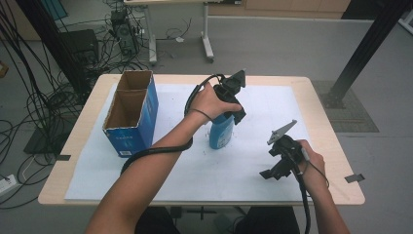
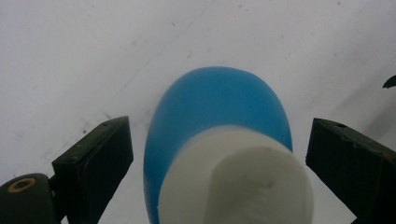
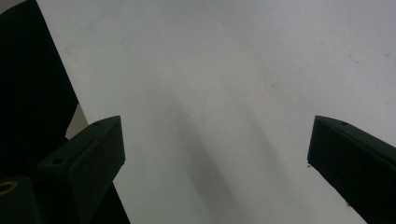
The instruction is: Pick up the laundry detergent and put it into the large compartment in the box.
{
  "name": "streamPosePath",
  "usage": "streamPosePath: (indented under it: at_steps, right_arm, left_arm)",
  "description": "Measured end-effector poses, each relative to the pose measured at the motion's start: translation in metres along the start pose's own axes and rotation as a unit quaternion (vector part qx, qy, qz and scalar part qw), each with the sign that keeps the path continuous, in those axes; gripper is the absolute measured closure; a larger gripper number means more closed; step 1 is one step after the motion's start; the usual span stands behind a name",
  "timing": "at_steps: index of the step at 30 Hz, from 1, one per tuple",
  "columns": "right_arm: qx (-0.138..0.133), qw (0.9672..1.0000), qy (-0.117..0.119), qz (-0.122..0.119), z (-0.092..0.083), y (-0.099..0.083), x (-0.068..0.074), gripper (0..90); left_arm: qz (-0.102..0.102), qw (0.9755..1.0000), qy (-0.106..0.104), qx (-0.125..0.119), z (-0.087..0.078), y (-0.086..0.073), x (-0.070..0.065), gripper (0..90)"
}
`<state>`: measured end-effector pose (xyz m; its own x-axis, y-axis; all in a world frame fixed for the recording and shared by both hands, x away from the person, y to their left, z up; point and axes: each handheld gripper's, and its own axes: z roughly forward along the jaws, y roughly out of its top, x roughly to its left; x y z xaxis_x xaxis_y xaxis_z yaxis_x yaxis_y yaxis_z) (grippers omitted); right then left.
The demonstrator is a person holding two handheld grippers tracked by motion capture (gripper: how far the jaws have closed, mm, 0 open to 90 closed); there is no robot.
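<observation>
A blue bottle (image 1: 220, 132) with a white cap stands upright on the white sheet near the table's middle. My left gripper (image 1: 233, 111) hovers directly over its top, pointing down. In the left gripper view the white cap (image 2: 238, 182) and the bottle's blue shoulder (image 2: 215, 102) sit between my wide-apart jaws, and neither jaw touches the bottle. My right gripper (image 1: 273, 170) is held low over the sheet toward the front right. It is open, with bare white sheet between its fingers (image 3: 88, 158).
An open-topped blue cardboard box (image 1: 132, 111) with two compartments stands at the table's left. The white sheet (image 1: 185, 170) covers most of the wooden table (image 1: 321, 112). Cables, a black post and a desk frame stand on the floor beyond the far edge.
</observation>
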<state>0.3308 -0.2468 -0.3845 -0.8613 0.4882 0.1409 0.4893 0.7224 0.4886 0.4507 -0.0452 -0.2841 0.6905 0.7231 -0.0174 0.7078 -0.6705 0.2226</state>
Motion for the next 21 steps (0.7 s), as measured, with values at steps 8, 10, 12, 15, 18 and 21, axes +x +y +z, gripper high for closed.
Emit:
streamPosePath:
  at_steps: [8, 10, 12, 15, 18, 21]
  right_arm:
    - [-0.001, 1.0000, 0.000, 0.000, 0.0004, 0.0007, 0.0003, 4.0]
    - [-0.001, 1.0000, 0.000, -0.001, 0.0007, 0.0010, 0.0003, 4.0]
    - [0.000, 1.0000, 0.000, -0.001, 0.0007, 0.0011, 0.0006, 4.0]
    - [0.000, 1.0000, -0.001, 0.001, 0.0006, 0.0010, 0.0004, 4.0]
    - [-0.001, 1.0000, -0.002, 0.010, 0.0002, 0.0009, 0.0014, 4.0]
    - [0.000, 1.0000, -0.002, 0.001, 0.0000, 0.0007, 0.0004, 4.0]
  left_arm:
    - [-0.003, 1.0000, -0.001, -0.004, -0.0021, -0.0001, 0.0012, 7.8]
    - [-0.003, 1.0000, 0.000, -0.004, -0.0030, 0.0000, 0.0011, 7.7]
    - [-0.003, 1.0000, 0.000, -0.005, -0.0034, 0.0000, 0.0010, 7.8]
    - [-0.003, 1.0000, -0.001, -0.005, -0.0035, -0.0003, 0.0010, 7.8]
    - [-0.001, 1.0000, -0.001, -0.006, -0.0039, -0.0008, 0.0015, 7.8]
    - [-0.004, 1.0000, -0.001, -0.008, -0.0046, -0.0011, 0.0017, 7.8]
